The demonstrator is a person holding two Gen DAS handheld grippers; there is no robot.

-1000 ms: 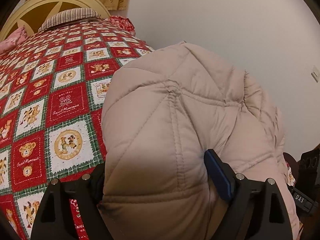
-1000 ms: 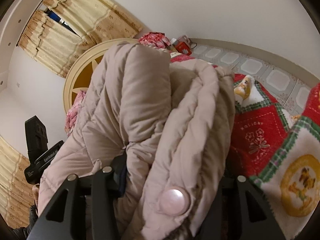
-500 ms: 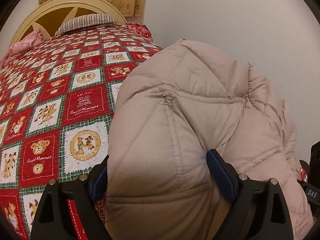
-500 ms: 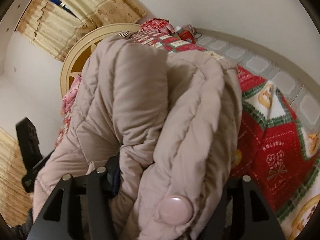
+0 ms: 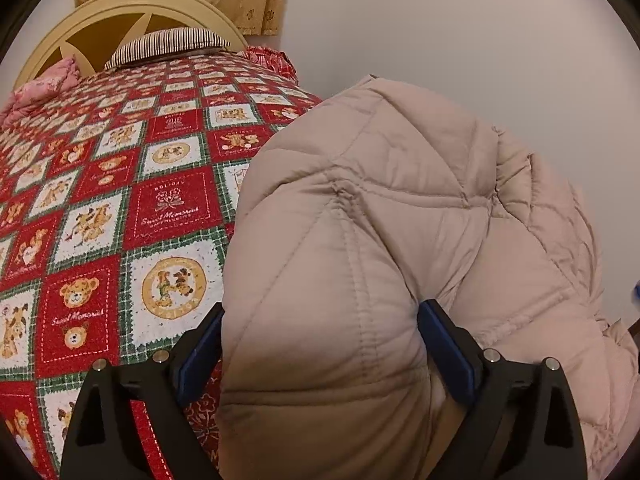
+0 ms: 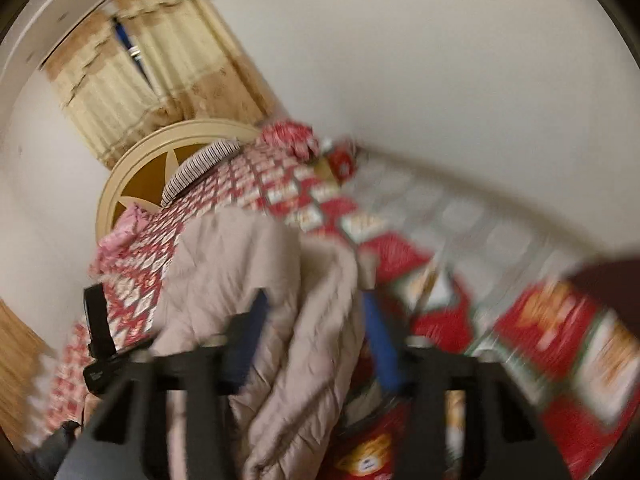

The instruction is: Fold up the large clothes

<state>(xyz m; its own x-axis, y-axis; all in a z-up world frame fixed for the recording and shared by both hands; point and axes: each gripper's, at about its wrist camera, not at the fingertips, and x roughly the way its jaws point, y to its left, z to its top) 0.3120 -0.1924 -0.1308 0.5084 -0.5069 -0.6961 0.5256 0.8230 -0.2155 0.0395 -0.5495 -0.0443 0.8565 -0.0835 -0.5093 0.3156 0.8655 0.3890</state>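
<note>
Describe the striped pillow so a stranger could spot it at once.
Start at the bed's round cream headboard below the tan curtain. The striped pillow lies at its foot, atop the red teddy-bear quilt. Its thin dark-and-white stripes distinguish it from the pink bundle beside it.

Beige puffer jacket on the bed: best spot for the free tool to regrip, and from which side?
Take the jacket at a stitched seam edge, not mid-panel: the puffy quilted panels bulge and would likely slip. The left tool already pinches a thick fold. The right tool's view is blurred; its jaws look apart around the fabric, so come in from that side, low over the quilt.
</note>
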